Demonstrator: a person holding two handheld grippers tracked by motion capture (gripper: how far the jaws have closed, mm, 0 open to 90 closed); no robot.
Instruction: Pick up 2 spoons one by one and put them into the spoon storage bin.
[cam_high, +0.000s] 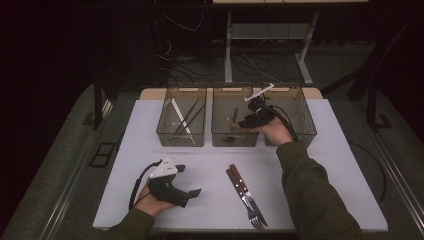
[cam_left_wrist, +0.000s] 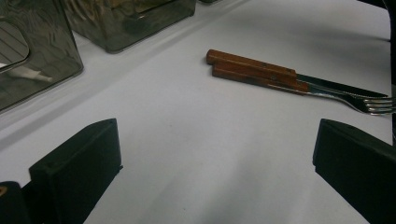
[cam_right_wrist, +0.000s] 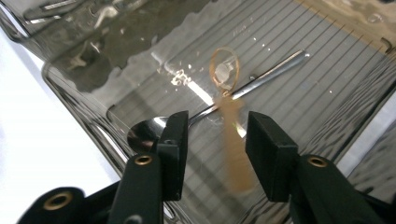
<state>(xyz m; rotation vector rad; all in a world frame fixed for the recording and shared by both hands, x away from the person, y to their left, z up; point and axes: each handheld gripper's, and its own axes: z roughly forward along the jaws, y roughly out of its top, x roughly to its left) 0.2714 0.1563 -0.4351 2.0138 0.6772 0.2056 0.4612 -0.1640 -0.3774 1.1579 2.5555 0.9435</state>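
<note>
Two black jaws of the right gripper (cam_right_wrist: 215, 154) stand partly apart in the lower middle of the right gripper view. Between them, blurred and seemingly in mid-air, a wooden-handled spoon with a pale ring-shaped bowl (cam_right_wrist: 229, 116) hangs free of both pads; nothing is gripped. Beneath it, a shiny metal spoon (cam_right_wrist: 205, 112) lies slantwise on the ribbed floor of the smoky translucent plastic middle bin (cam_right_wrist: 74, 98), bowl toward the lower left of that frame.

From the high view, the right gripper (cam_high: 248, 120) sits at centre right, over the middle bin (cam_high: 235, 137), with the person's right hand (cam_high: 274, 131) and olive sleeve running to the lower right. A matching left bin (cam_high: 181, 140) at centre left holds long thin sticks, dark and white; a third right bin (cam_high: 305, 125) stands just beside the middle one.

Lower left, the left gripper (cam_high: 192, 185) rests low over the white table (cam_high: 125, 200), held in the left hand (cam_high: 152, 205). Its jaws stand wide in the left gripper view, only bare tabletop between them. Ahead, upper right of that frame, a wooden-handled knife (cam_left_wrist: 280, 72) and a wooden-handled fork (cam_left_wrist: 299, 86) lie side by side, touching; in the high view they lie at lower centre (cam_high: 245, 192).
</note>
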